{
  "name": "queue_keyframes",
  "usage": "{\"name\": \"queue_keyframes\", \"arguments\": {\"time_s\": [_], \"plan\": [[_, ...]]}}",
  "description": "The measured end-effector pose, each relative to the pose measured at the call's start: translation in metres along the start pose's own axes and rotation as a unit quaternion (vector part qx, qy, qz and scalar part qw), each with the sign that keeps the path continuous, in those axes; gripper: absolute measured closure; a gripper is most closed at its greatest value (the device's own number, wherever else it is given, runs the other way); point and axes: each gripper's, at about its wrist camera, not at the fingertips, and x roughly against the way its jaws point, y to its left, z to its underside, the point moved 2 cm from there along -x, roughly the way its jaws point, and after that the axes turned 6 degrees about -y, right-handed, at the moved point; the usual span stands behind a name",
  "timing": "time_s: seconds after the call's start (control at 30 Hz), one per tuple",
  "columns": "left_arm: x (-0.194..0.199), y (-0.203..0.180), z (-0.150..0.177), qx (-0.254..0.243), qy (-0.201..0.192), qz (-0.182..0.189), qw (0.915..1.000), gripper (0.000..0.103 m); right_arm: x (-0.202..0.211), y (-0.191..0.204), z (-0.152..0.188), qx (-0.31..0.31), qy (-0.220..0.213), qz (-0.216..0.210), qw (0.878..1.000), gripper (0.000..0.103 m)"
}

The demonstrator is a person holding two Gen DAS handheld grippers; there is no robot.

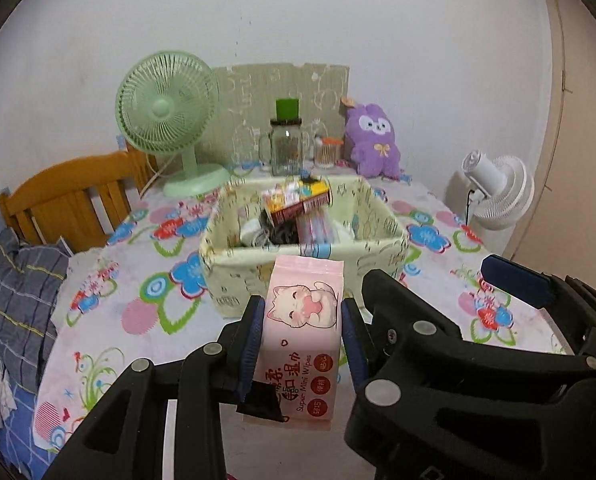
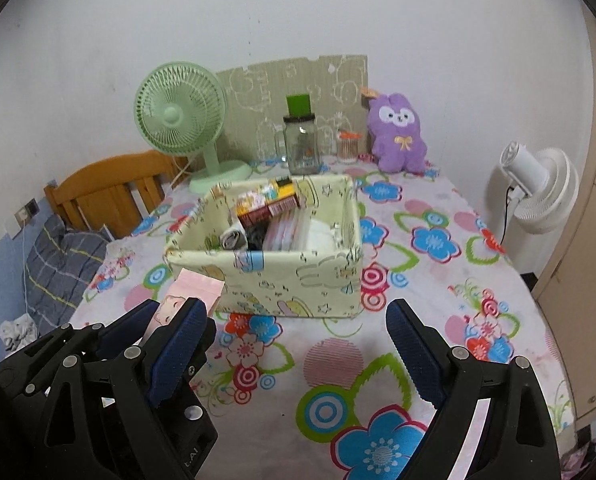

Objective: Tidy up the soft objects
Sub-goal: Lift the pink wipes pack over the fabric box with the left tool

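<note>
My left gripper (image 1: 302, 312) is shut on a pink pack of mini wipes (image 1: 304, 320) with a cat face, held above the table just in front of the pale green fabric basket (image 1: 237, 260). The pack also shows in the right wrist view (image 2: 193, 290), left of the basket (image 2: 298, 276). The basket holds snack boxes (image 1: 293, 198), packets and a rolled item. My right gripper (image 2: 298, 340) is open and empty, over the flowered tablecloth in front of the basket. A purple plush toy (image 1: 374, 140) sits at the back of the table; it also shows in the right wrist view (image 2: 398, 132).
A green desk fan (image 1: 169, 120) stands back left, a glass jar with green lid (image 1: 285, 140) and a small cotton-swab jar (image 1: 326, 152) behind the basket. A white fan (image 1: 494, 192) stands off the table's right edge. A wooden headboard (image 1: 69, 196) and grey bedding (image 1: 21, 292) lie left.
</note>
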Motion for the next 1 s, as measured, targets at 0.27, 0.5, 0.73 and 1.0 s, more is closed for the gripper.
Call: {"name": "queue_keyframes", "arguments": {"time_s": [0.27, 0.5, 0.73, 1.0], "plan": [[0.019, -0.004, -0.020, -0.006, -0.030, -0.004, 0.9995, 0.064, 0.024, 0.003, -0.022, 0.007, -0.031, 0.009, 0.999, 0.010], [0.029, -0.006, -0.034, -0.008, -0.051, -0.003, 0.9987, 0.064, 0.035, 0.004, -0.035, 0.008, -0.050, 0.009, 0.999, 0.010], [0.026, -0.006, -0.041, -0.009, -0.055, 0.000, 0.9984, 0.064, 0.034, 0.004, -0.043, 0.009, -0.055, 0.015, 0.998, 0.010], [0.014, -0.005, -0.053, -0.007, -0.060, 0.003, 0.9981, 0.064, 0.023, 0.002, -0.055, 0.002, -0.058, 0.021, 0.998, 0.010]]}}
